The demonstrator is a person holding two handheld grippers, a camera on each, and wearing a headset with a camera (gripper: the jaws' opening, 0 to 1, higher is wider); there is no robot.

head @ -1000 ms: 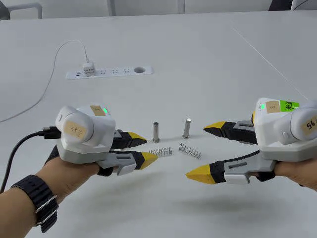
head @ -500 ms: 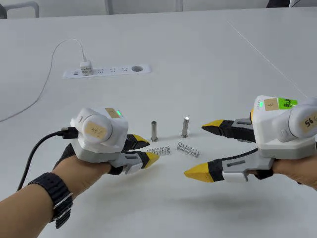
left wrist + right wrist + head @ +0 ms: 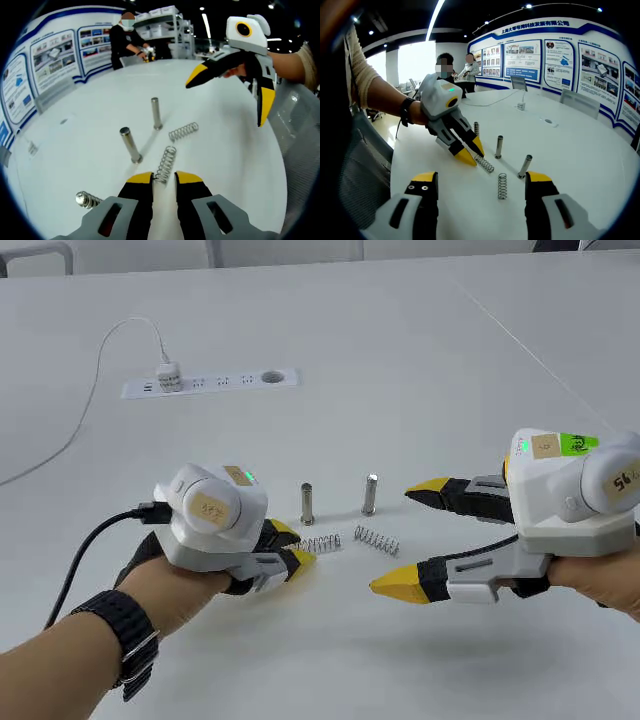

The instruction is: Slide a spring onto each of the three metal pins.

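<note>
— Closer together than a second ago: the jaws of the left gripper, a slim gap left, with the near end of one spring between the tips.
— And the right gripper?
— Spread wide, hovering near the other spring, which lies beside two bare pins.
— Third pin?
— Left gripper view has it: spring-clad, left of the jaws.

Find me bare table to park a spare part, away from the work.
Free: the wide stretch of table beyond the pins, right of the power strip; also the near strip in front of both hands. Crowded: between the left gripper and right gripper, around the pins and springs.
</note>
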